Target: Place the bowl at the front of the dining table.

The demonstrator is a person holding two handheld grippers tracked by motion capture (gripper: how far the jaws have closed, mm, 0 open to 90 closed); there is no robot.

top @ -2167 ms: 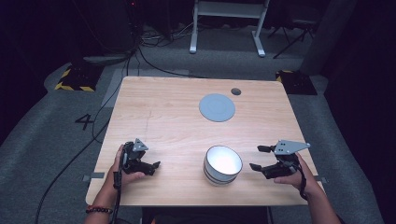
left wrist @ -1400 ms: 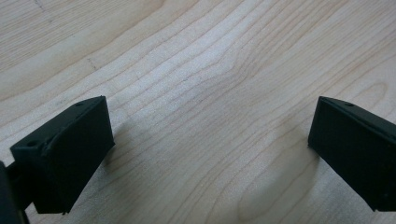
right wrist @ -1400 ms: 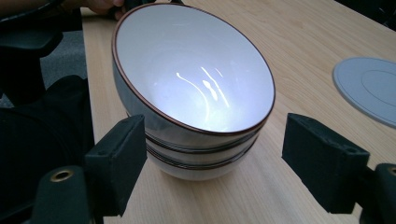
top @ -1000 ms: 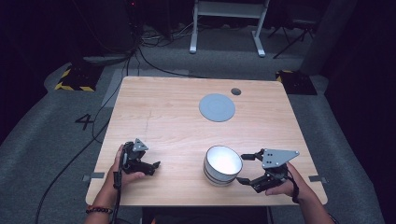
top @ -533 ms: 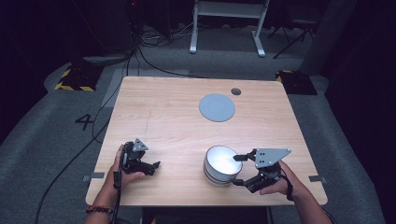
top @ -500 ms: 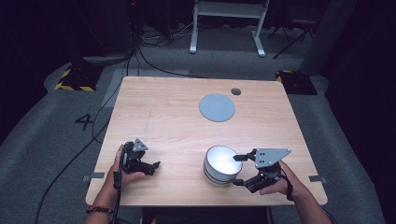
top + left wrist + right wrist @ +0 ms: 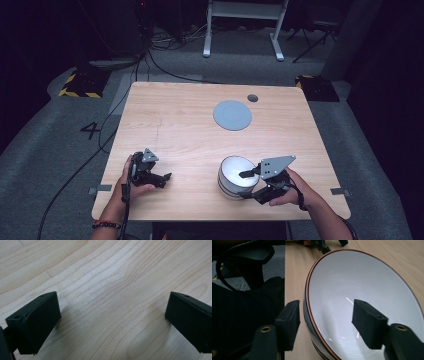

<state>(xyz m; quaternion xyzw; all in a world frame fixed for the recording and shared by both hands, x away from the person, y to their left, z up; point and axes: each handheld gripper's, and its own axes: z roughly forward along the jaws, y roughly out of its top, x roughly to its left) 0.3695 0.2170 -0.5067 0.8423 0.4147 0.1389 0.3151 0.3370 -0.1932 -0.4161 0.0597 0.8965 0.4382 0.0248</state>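
Note:
A white bowl (image 7: 234, 171) with a dark outer wall and a thin brown rim stands near the table's front edge, right of centre. My right gripper (image 7: 246, 185) reaches it from the right and straddles its near rim. In the right gripper view one jaw is just outside the bowl (image 7: 367, 285) and the other hangs inside. The jaws of the right gripper (image 7: 327, 312) have just been closing, but the inner pad still stands off the wall. My left gripper (image 7: 164, 180) rests at the front left, open over bare wood (image 7: 112, 312).
A flat grey disc (image 7: 232, 115) lies on the wooden table (image 7: 175, 125) toward the back, with a small dark round spot (image 7: 252, 98) beyond it. Cables and a stand's legs lie on the floor behind the table.
My right gripper has moved left from beside the bowl onto its rim, and its jaws have narrowed. The left gripper has stayed still.

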